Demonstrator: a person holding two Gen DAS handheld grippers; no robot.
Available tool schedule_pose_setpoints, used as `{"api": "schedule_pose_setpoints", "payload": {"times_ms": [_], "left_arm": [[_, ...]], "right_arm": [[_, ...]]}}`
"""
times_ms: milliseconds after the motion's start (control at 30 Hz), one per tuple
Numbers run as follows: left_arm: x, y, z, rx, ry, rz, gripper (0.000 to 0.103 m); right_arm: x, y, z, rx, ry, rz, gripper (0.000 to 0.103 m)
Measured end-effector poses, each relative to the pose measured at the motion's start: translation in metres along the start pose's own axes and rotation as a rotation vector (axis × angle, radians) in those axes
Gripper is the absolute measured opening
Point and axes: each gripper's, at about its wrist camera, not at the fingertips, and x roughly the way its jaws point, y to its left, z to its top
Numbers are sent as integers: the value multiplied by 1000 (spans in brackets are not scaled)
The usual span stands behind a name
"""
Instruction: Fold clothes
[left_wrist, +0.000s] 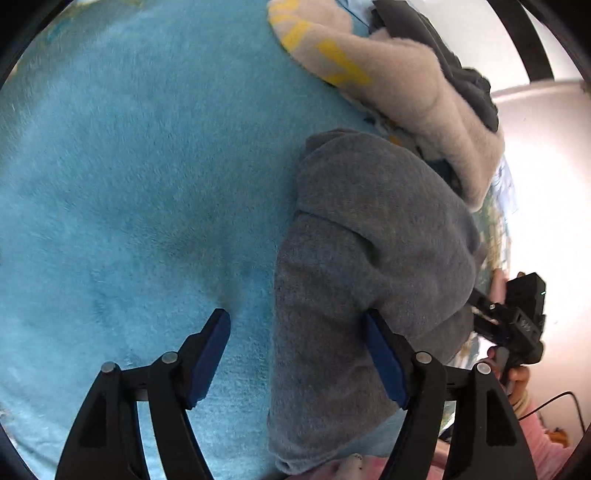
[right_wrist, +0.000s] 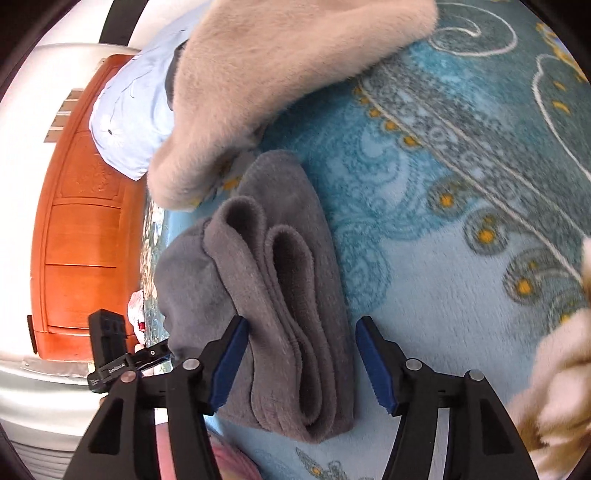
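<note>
Grey garment (right_wrist: 280, 295) folded btwn spread right tongs (right_wrist: 301, 363); only left-wrist view shows left tongs (left_wrist: 297, 356) spread too.

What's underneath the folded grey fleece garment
The folded grey fleece garment lies on a blue patterned plush blanket. Whatever sits directly beneath its layers is covered. Both tools hover open.

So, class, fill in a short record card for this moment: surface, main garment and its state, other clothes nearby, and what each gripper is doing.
surface: blue plush blanket
main garment: grey fleece garment, folded in layers, lying flat
other clothes: beige fleece garment beyond it, partly on a dark garment
left gripper: open, straddling the grey garment's edge
right gripper: open, fingers either side of the folded stack
</note>
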Motion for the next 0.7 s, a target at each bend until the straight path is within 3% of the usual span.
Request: {"api": "schedule_pose_setpoints", "payload": {"times_ms": [133, 233, 300, 500, 567, 700], "left_arm": [[-4, 5, -3, 4, -13, -31, 71], [-5, -4, -6, 51, -11, -37, 47], [-7, -10, -8, 87, -9, -13, 41], [-21, -41, -20, 219, -37, 129, 21], [-32, -52, -26, 250, -64, 147, 17], [-60, -83, -36, 318, -106, 142, 12]], "right_arm": [[4, 5, 1, -3, -12, -6, 66], [7, 11, 4, 1, -19, -21, 65], [8, 15, 2, 7, -23, -28, 62], [9, 19, 0, 66, -19, -19, 27], [1, 31, 0, 28, -26, -33, 25], [-31, 49, -6, 8, -76, 19, 24]]}}
